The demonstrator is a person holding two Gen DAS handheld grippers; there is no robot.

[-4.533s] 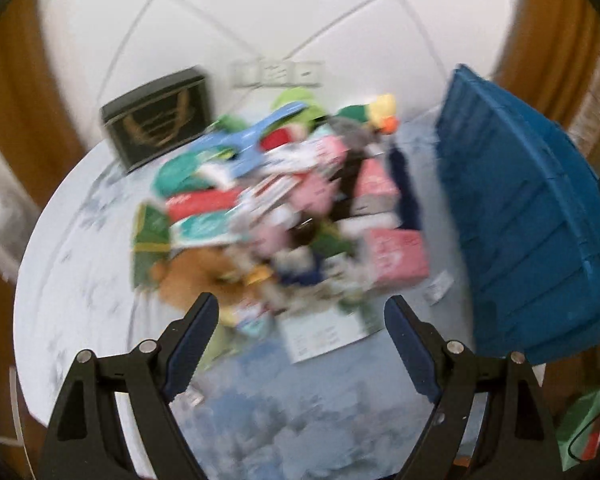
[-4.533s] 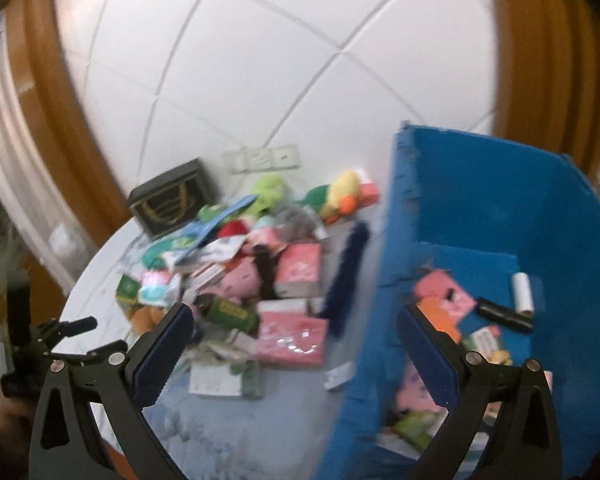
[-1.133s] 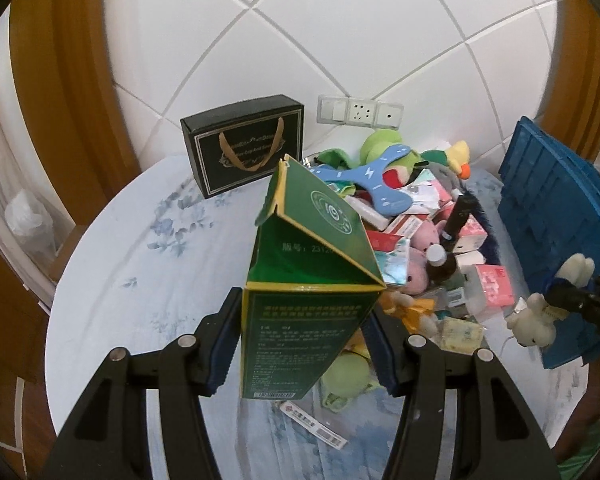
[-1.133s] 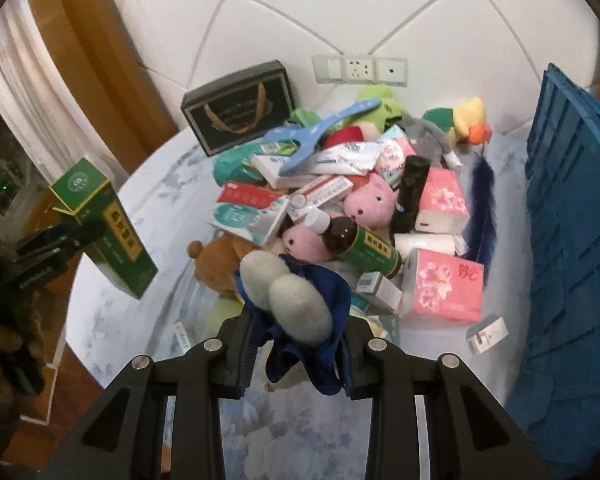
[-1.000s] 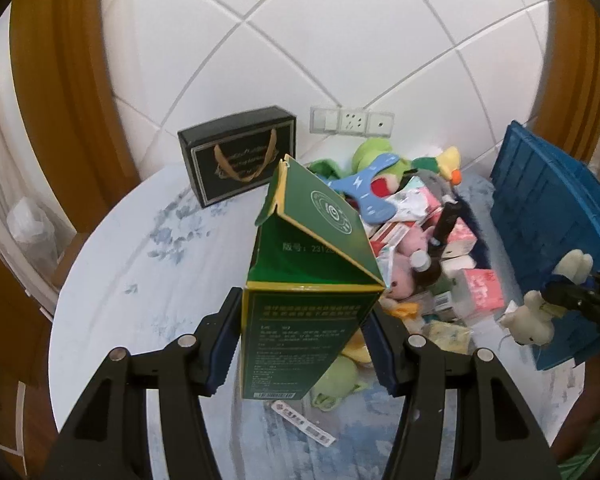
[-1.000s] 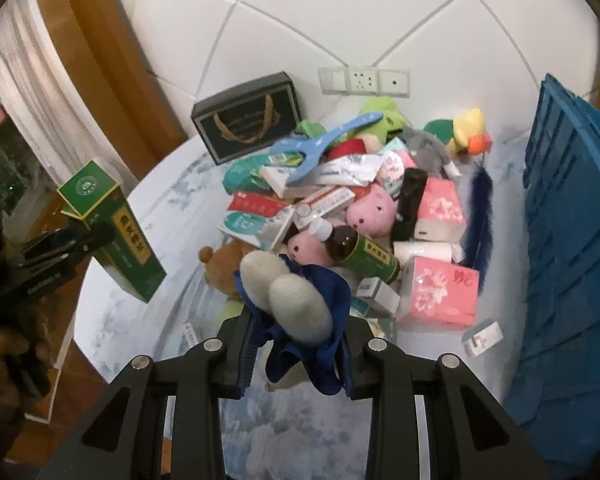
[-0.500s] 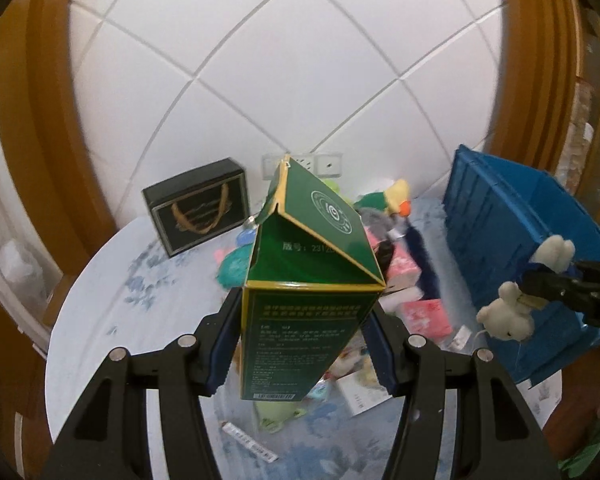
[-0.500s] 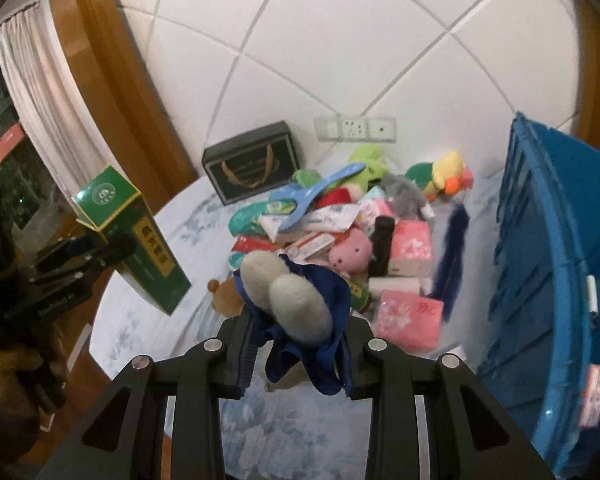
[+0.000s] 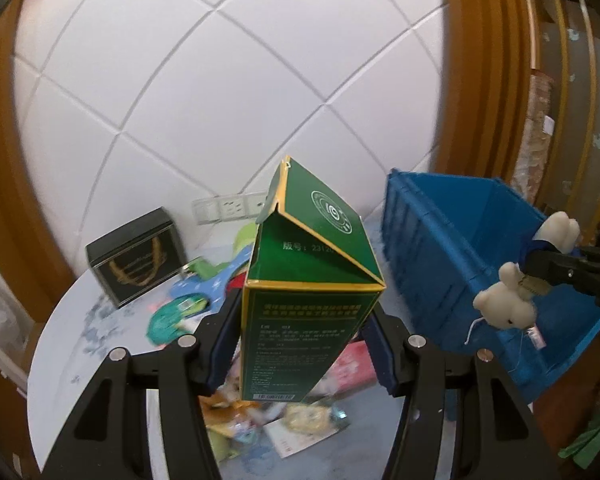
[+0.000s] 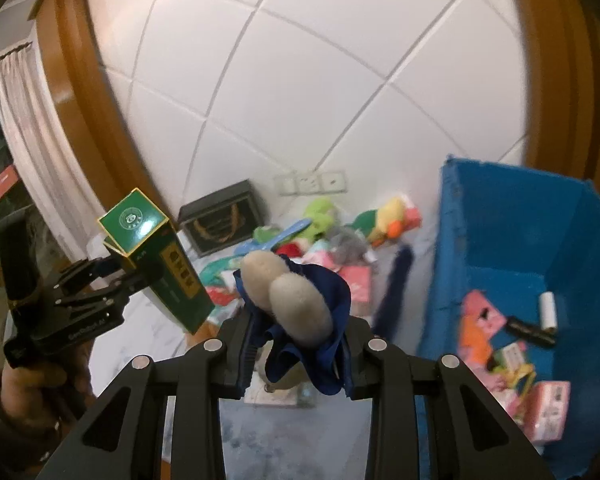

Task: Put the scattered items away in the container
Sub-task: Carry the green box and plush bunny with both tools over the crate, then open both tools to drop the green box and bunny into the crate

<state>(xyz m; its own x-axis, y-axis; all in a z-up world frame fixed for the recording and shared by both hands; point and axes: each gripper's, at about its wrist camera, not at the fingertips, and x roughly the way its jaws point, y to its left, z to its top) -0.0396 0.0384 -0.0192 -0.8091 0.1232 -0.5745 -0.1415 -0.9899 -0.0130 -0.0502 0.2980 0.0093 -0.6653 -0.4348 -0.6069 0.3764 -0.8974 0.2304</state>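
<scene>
Left view, your grip: your left gripper (image 9: 300, 344) squeezes the green box (image 9: 308, 300) low down, so most of it stands tall above the jaws.
Left view, what could go wrong: the tall box could tip or slip out if you swing fast, and its open top flap could catch on the blue bin (image 9: 460, 248).
Left view, only here: you see the soft toy (image 9: 508, 300) from the side, with its head hanging down over the bin's rim.
Right view, your grip: your right gripper (image 10: 296, 340) pinches the toy by its blue clothes, feet up.
Right view, what could go wrong: the cloth is floppy, so the toy could slide out and land on the table (image 10: 140, 344), not in the bin.
Right view, only here: you can look inside the bin and see things already lying there. You also see the hand (image 10: 40, 384) holding the left gripper, with the box up in the air beside the pile (image 10: 324, 244).
</scene>
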